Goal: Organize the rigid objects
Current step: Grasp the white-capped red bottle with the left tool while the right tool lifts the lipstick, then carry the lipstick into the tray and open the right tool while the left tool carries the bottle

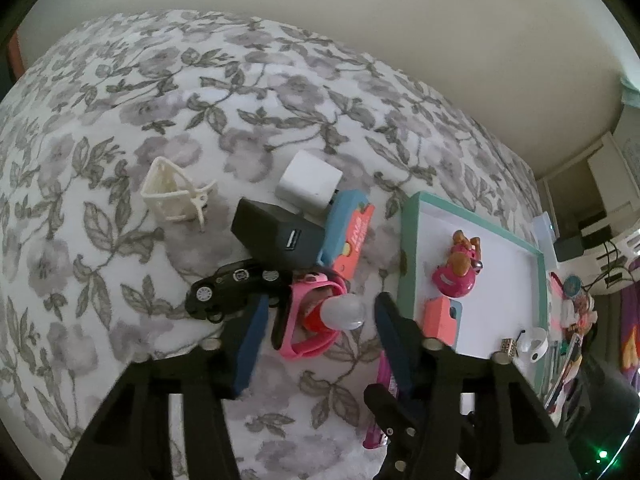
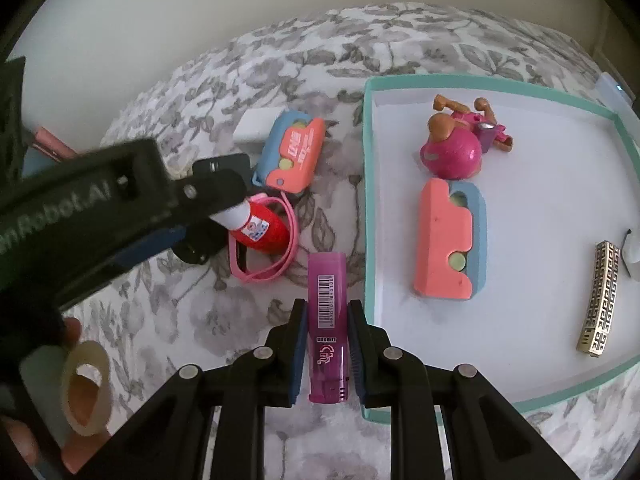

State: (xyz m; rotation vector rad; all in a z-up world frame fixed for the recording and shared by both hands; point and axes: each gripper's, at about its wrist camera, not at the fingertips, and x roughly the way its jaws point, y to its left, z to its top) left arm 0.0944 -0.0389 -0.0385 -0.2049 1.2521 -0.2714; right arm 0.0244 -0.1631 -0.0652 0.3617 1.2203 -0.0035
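My right gripper (image 2: 327, 312) is shut on a purple lighter (image 2: 326, 320), held just left of the teal-rimmed white tray (image 2: 366, 184). My left gripper (image 1: 320, 308) is open around a red bottle with a white cap (image 1: 344, 312) that lies inside a pink strap loop (image 1: 308, 344). In the right wrist view the left gripper (image 2: 224, 208) reaches over that red bottle (image 2: 262, 230). The tray (image 1: 408, 248) holds a pink toy figure (image 2: 456, 148), a coral and blue block (image 2: 448, 240) and a gold patterned bar (image 2: 600, 300).
On the floral bedcover lie a black toy car (image 1: 228, 288), a black power bank (image 1: 276, 236), a white cube charger (image 1: 310, 182), a cream plastic basket (image 1: 176, 192) and a second coral and blue block (image 1: 348, 236). A tape roll (image 2: 84, 388) lies at lower left.
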